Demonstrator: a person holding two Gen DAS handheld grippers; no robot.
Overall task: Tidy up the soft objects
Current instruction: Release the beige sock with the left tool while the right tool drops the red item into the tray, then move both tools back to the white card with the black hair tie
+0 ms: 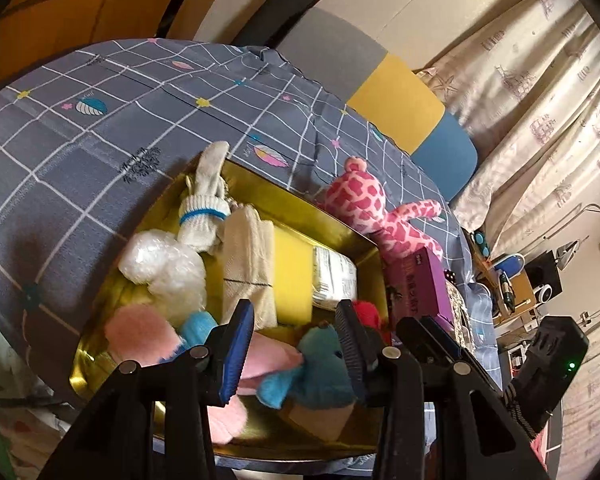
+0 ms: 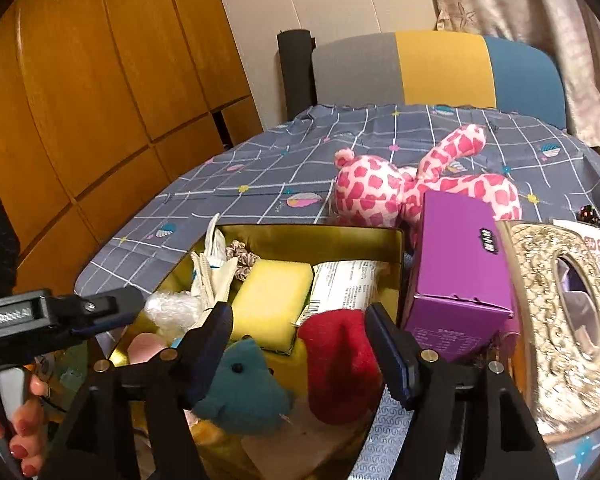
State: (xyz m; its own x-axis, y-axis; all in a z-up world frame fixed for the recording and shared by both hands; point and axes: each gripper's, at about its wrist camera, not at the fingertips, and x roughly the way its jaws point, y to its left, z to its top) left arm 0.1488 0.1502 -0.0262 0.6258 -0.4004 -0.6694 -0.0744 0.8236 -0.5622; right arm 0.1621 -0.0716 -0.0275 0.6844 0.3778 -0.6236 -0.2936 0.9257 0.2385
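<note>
Our right tool (image 2: 300, 344) stands wide, gripping nothing, over the red plush (image 2: 340, 364) and teal plush (image 2: 246, 388) in the gold box (image 2: 324, 236), our left tool (image 1: 296, 344) half-open and empty; we judge both toys light, squashy, best pinched mid-body.

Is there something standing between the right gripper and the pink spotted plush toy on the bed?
Yes. From the right gripper, the gold box with its far wall lies before the pink spotted plush, and the purple carton partly covers it.

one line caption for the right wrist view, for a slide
Open right gripper above a gold box holding a red felt piece and teal plush.
</note>
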